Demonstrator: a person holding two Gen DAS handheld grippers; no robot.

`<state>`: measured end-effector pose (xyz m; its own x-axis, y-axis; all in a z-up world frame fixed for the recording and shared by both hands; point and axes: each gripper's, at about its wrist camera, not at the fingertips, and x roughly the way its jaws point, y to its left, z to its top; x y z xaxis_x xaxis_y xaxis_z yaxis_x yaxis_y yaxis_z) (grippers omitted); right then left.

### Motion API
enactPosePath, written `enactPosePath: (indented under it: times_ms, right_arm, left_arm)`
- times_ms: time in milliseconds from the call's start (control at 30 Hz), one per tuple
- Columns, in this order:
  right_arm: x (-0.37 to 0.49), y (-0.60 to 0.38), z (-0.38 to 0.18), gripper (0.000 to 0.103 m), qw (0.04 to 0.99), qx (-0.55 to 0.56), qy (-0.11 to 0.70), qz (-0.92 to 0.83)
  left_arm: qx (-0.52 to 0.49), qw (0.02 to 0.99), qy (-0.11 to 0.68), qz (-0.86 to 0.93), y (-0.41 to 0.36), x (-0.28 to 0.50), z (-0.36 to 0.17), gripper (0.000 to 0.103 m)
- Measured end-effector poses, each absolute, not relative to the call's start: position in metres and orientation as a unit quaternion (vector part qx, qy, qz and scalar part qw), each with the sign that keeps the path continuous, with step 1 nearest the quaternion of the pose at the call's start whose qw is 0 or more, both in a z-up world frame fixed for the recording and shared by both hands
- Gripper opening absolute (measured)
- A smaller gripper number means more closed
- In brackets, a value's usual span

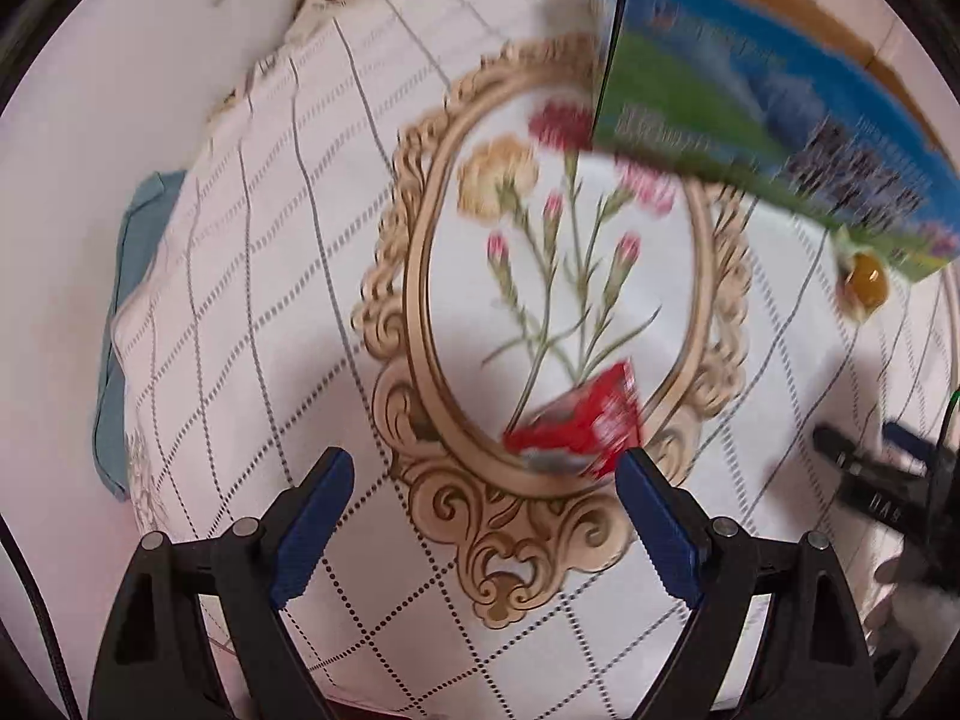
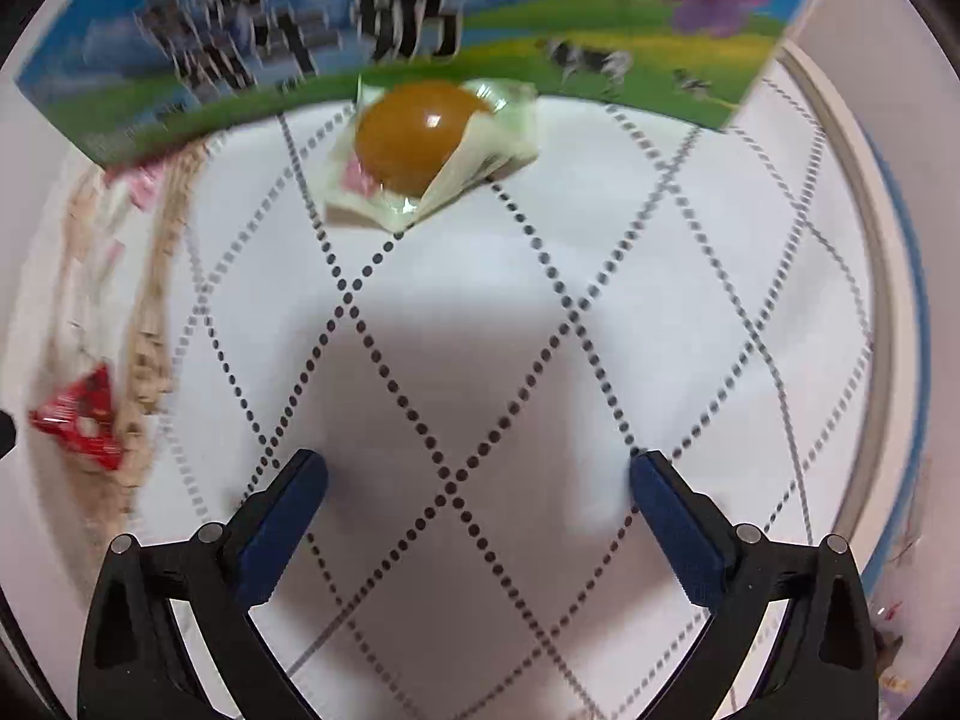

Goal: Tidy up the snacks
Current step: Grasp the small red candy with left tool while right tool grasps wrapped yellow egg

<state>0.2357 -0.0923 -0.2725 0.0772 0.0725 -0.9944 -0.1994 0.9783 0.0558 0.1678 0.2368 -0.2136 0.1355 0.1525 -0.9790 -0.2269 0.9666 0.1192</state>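
A small red snack packet [image 1: 579,426] lies on the patterned tablecloth [image 1: 240,300], just ahead of my left gripper [image 1: 483,462] and close to its right fingertip. The left gripper is open and holds nothing. A brown egg in a clear wrapper [image 2: 420,138] rests against the foot of a blue and green milk carton box [image 2: 420,18]. My right gripper [image 2: 477,468] points down at bare cloth below the egg, open and empty. The red packet [image 2: 81,417] shows at the far left of the right wrist view. The egg [image 1: 864,282] and the box [image 1: 750,108] also appear in the left wrist view.
The tablecloth carries a gold oval frame with printed flowers [image 1: 558,252]. The other gripper [image 1: 888,474] shows at the right edge of the left wrist view. A blue cloth [image 1: 129,276] peeks out at the table's left edge. The table's rim [image 2: 888,300] curves along the right.
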Motion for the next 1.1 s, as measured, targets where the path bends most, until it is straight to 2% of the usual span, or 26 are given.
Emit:
enactPosePath:
  times_ms: [233,267,300,367,400,467,533,833,1100]
  right_arm:
    - [0.237,-0.094,-0.279,0.103,0.726,-0.049,0.679,0.1]
    - [0.238,-0.095,-0.271,0.1,0.728,-0.044,0.676,0.107]
    - [0.238,-0.097,-0.26,0.083,0.74,-0.038,0.662,0.111]
    - [0.241,-0.1,-0.241,0.06,0.757,-0.025,0.641,0.125]
    - [0.244,-0.103,-0.233,0.06,0.764,-0.004,0.631,0.132]
    - [0.254,-0.109,-0.221,0.06,0.779,0.033,0.612,0.13]
    - [0.267,-0.113,-0.219,0.06,0.782,0.063,0.606,0.13]
    - [0.324,-0.104,-0.239,0.06,0.778,0.096,0.612,0.103]
    - [0.28,-0.104,-0.229,0.057,0.752,0.031,0.643,0.143]
  left_arm:
    - [-0.096,0.73,0.67,0.094,0.241,0.173,-0.231,0.089]
    - [-0.105,0.729,0.67,0.088,0.241,0.176,-0.232,0.089]
    - [-0.111,0.729,0.67,0.084,0.24,0.178,-0.234,0.089]
    - [-0.13,0.726,0.671,0.077,0.24,0.184,-0.239,0.089]
    - [-0.142,0.725,0.67,0.075,0.241,0.186,-0.242,0.088]
    - [-0.172,0.716,0.673,0.075,0.244,0.193,-0.248,0.065]
    - [-0.196,0.703,0.68,0.072,0.247,0.195,-0.255,0.053]
    - [-0.167,0.712,0.678,0.068,0.231,0.201,-0.253,0.052]
    - [-0.16,0.711,0.683,0.036,0.188,0.202,-0.254,0.052]
